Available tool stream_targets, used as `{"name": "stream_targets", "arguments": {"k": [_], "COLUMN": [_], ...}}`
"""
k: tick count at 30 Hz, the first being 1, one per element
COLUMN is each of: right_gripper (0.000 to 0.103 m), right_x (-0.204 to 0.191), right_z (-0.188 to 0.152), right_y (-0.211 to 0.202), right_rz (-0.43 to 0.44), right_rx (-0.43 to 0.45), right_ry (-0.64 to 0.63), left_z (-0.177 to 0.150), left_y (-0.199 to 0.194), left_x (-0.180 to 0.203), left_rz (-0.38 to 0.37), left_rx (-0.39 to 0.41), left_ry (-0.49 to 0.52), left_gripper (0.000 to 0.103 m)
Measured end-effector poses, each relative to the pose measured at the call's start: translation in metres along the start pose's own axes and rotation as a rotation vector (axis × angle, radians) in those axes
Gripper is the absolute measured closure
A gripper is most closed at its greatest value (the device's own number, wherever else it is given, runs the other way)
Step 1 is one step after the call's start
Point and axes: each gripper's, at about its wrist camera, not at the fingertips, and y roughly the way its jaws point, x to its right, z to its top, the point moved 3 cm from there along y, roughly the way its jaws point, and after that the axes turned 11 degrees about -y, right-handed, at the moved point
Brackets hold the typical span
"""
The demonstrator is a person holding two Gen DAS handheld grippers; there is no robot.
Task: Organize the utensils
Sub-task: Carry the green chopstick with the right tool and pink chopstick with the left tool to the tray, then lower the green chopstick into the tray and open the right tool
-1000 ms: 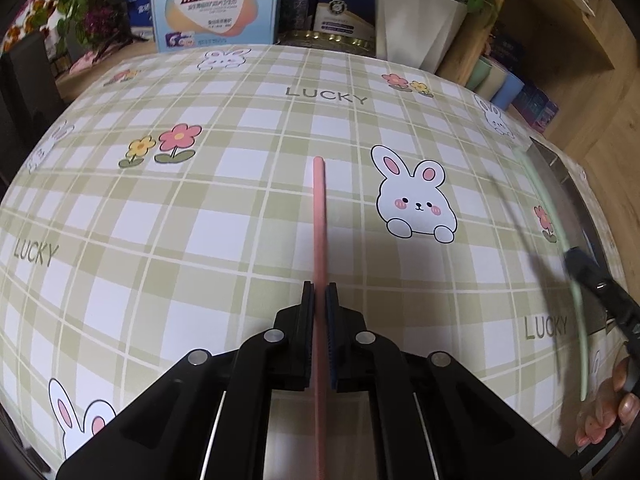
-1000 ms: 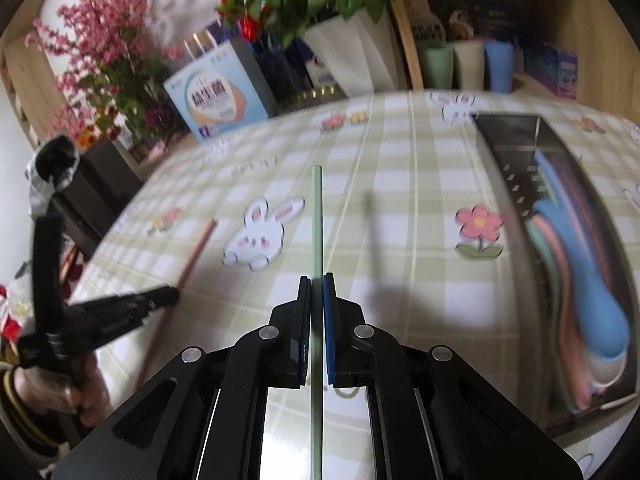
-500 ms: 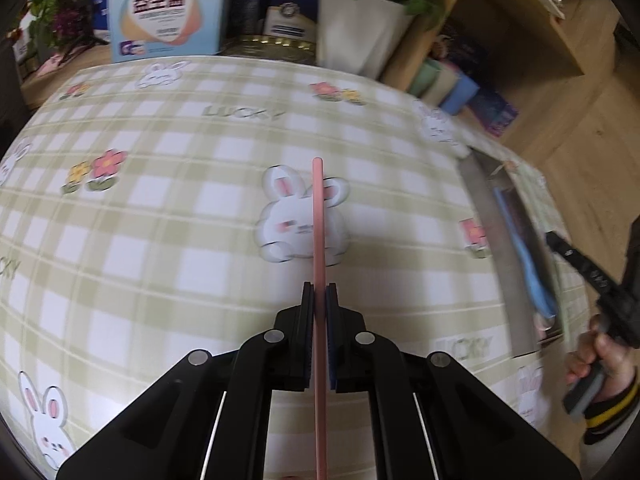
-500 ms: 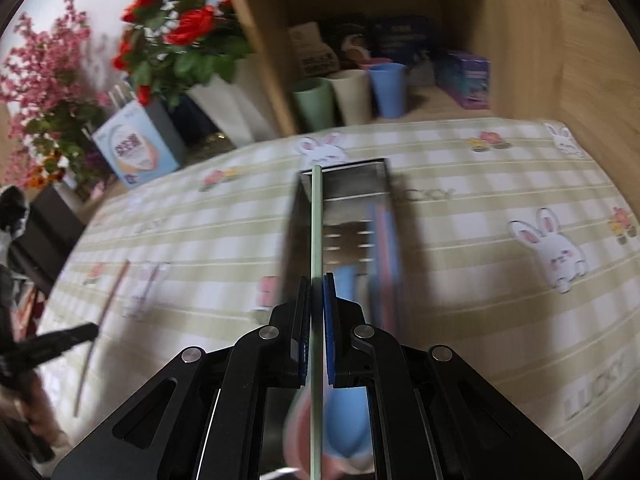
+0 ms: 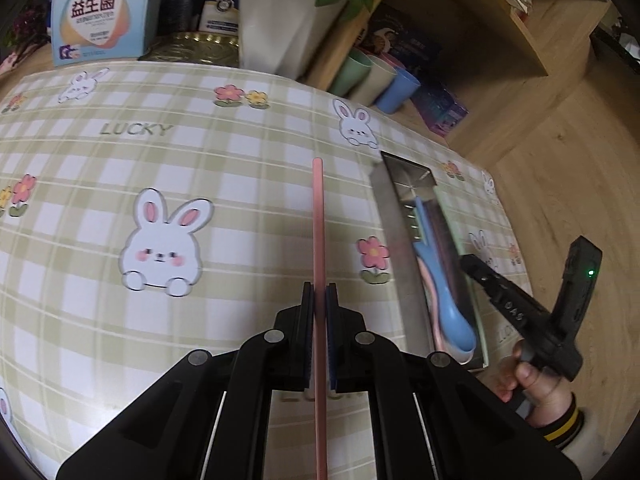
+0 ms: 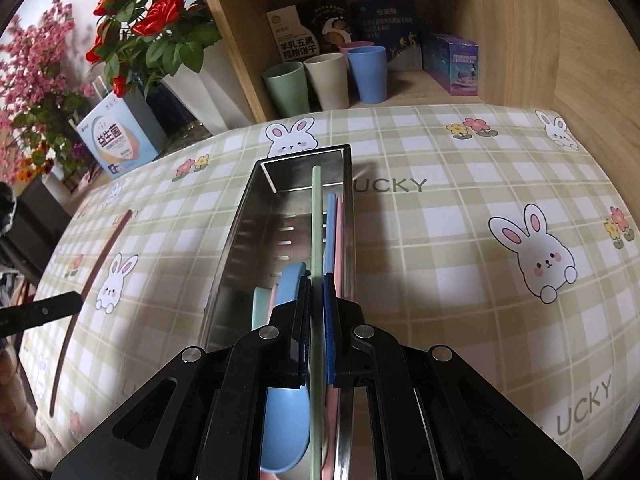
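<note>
My left gripper (image 5: 319, 294) is shut on a pink chopstick (image 5: 318, 224) and holds it above the checked tablecloth, left of the steel utensil tray (image 5: 394, 216). My right gripper (image 6: 318, 286) is shut on a green chopstick (image 6: 316, 216) and holds it lengthwise over the same tray (image 6: 240, 240). The tray holds a blue spoon (image 6: 290, 284), a green spoon and pink and blue utensils. The right gripper (image 5: 476, 264) also shows at the tray's near end in the left wrist view. The left gripper's finger (image 6: 44, 310) and pink chopstick (image 6: 100, 256) show at the left of the right wrist view.
A white vase of red roses (image 6: 200, 84), a blue box (image 6: 116, 140) and a pink flower plant stand at the table's back. A wooden shelf holds several cups (image 6: 326, 80) and boxes (image 6: 452, 62). A wooden wall borders the table on the right.
My right gripper has swung right with the green chopstick, from beside the tray to over it. My left gripper has moved right toward the tray with the pink chopstick.
</note>
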Motion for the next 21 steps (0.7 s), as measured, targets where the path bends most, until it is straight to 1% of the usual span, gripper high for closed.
{"name": "stream_targets", "arguments": {"k": [4,10,13,17,21], "right_gripper": [0.097,0.096,0.095,0.095,0.095], "right_x": [0.001,-0.002,0.000,0.008,0.015], "right_z": [0.001,0.000,0.001,0.002,-0.003], "right_y": [0.003,-0.003,-0.013,-0.030,-0.039], "right_rz": [0.003,0.031,0.034,-0.016,-0.066], "right_rx": [-0.009,0.009,0.032,0.056,0.035], "right_ry": [0.006,0.027,0.041,0.065,0.068], "left_z": [0.001,0.001,-0.001,-0.005,-0.007], "left_y": [0.006,0.013,0.019,0.027,0.041], "left_x": [0.008,0.024,0.037,0.051,0.068], "left_rz": [-0.005,-0.023,-0.039,-0.059,-0.078], "left_rx": [-0.012,-0.032,-0.047,-0.077,-0.116], "left_ry": [-0.017,-0.019,-0.017,-0.026,-0.065], "left_gripper": [0.098,0.097,0.097,0.097,0.098]}}
